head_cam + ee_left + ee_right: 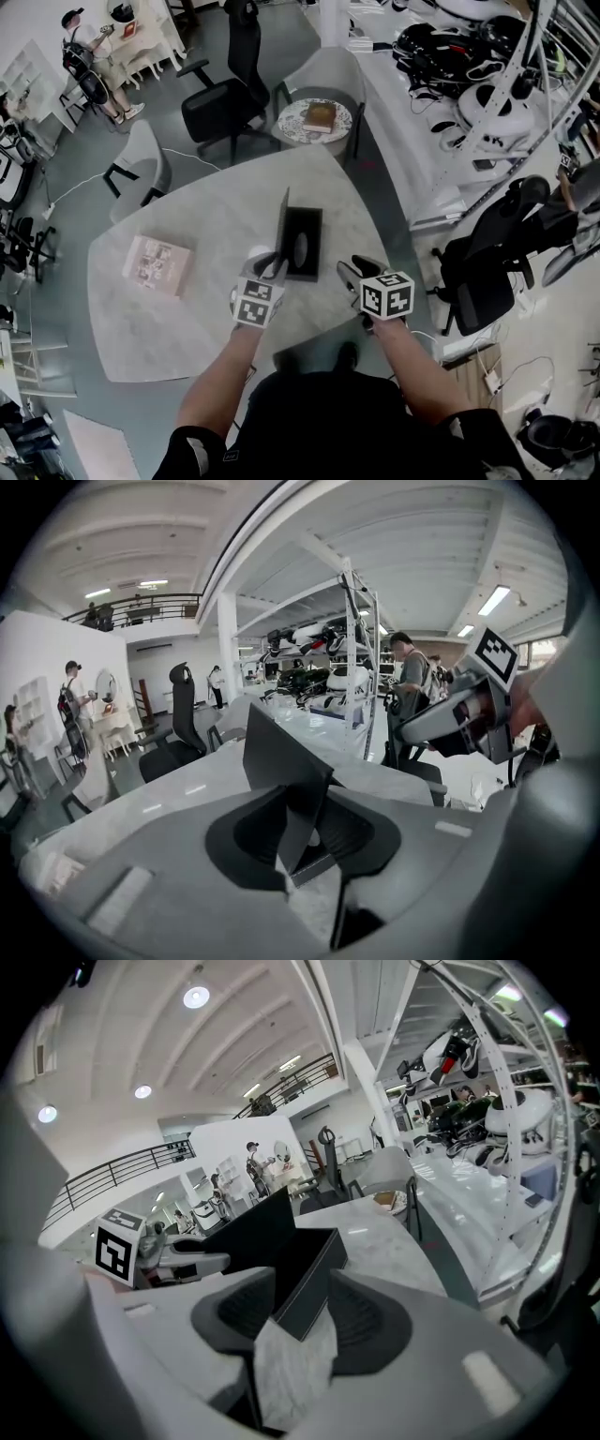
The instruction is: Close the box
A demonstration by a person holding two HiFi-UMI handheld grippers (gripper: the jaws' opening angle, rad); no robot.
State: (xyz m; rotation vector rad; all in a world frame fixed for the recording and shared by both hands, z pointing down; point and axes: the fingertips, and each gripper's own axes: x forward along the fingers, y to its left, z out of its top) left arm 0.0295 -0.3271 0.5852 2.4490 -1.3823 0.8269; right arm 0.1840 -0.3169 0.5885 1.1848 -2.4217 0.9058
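Note:
A black box (303, 244) sits open on the marble table (206, 319), its lid (282, 223) standing upright along the left side. My left gripper (273, 267) is at the lid's near corner. In the left gripper view the thin lid (279, 759) runs between the jaws of the left gripper (305, 834), and a gap shows on each side of it. My right gripper (352, 273) is open at the box's near right corner. In the right gripper view that box corner (307, 1283) lies between the wide jaws of the right gripper (300, 1321), untouched.
A pink book (158, 264) lies on the table's left part. Beyond the far edge stand a round side table (314, 119), a black office chair (223, 101) and a grey chair (142, 165). Another black chair (489, 267) is at the right. A person (90, 58) stands far back left.

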